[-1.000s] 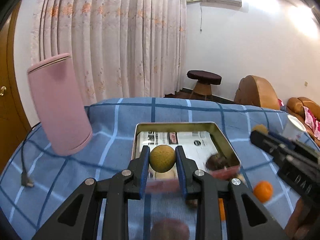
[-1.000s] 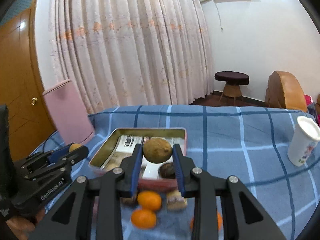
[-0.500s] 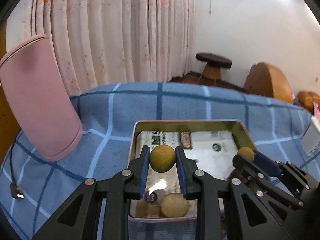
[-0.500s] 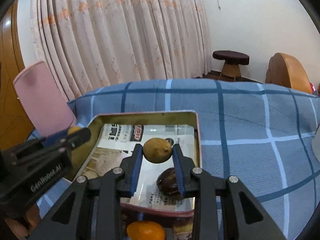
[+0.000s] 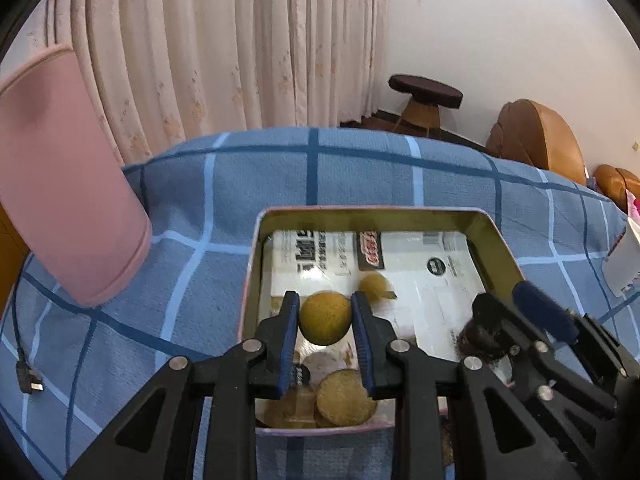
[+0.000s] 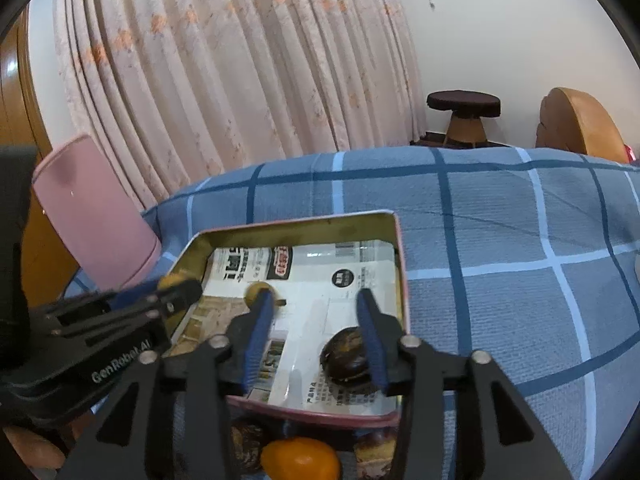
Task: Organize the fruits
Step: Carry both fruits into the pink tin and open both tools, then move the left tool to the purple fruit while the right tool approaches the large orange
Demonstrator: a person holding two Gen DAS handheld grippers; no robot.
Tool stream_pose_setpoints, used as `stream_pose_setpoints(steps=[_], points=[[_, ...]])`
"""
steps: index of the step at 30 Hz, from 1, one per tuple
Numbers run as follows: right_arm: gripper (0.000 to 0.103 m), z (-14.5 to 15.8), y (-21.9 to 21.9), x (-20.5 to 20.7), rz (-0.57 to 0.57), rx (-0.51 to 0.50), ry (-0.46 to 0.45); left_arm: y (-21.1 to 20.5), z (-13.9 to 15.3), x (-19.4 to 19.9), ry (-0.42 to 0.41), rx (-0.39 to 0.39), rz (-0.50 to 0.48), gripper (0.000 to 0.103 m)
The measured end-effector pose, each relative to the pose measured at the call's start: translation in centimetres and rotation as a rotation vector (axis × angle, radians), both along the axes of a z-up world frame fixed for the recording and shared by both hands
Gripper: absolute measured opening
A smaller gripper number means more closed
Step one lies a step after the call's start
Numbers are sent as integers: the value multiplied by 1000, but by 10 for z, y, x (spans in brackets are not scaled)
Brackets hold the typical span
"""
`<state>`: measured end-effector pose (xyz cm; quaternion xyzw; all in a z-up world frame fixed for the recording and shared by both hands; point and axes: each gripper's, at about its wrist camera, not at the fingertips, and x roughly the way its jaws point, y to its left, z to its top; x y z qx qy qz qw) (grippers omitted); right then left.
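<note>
Here our left claw [image 5: 325, 320] has just eased around a firm, light, roll-prone round fruit [image 5: 325, 319] above the tin [image 5: 372, 212]; right claw [image 6: 316, 334] has just widened, empty, its fruit [image 6: 256, 293] inside the tin.

"GenRobot.AI" in white on the left tool [image 6: 176, 286] (the tin's paper print unreadable)

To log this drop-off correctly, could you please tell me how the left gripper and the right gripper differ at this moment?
The left gripper has a round yellow-brown fruit between its pads, which seem to touch it; the right gripper has nothing between its pads. The left gripper's jaws stand narrow, the right gripper's wide. Shared: both hang over the tin, and the jaws of both have just been opening.
</note>
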<state>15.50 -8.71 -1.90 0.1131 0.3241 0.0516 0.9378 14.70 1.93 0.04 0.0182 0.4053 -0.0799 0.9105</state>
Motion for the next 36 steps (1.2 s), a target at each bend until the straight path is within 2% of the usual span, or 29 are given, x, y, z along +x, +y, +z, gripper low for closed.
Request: stream_pose_setpoints(steps=[2,4,7,10,22,27,33,36], points=[[63,3,-4,-4,-18,12,-22,-1,2,-3,-7,-8,4,49],[70,8,-7,-11,-50,4,-56,1,10,-13,-76,-20,16,56],[73,14,-13,-21,-98,-7,-99,1,24,-33,-196,-20,16,69],[73,16,-17,-24,-131,-9,-120,1,30,-50,-280,-20,25,70],[79,20,-4,-42,-179,-141,-195,-1,17,-83,-391,87,141,70],[79,19,-2,-54,-180,-165,-208,1,10,-92,-386,66,143,70],[79,17,-2,-67,-188,-183,-219,-3,4,-106,-415,92,132,70],[84,17,-3,-74,-190,-187,-223,-5,0,-109,-414,101,127,70]])
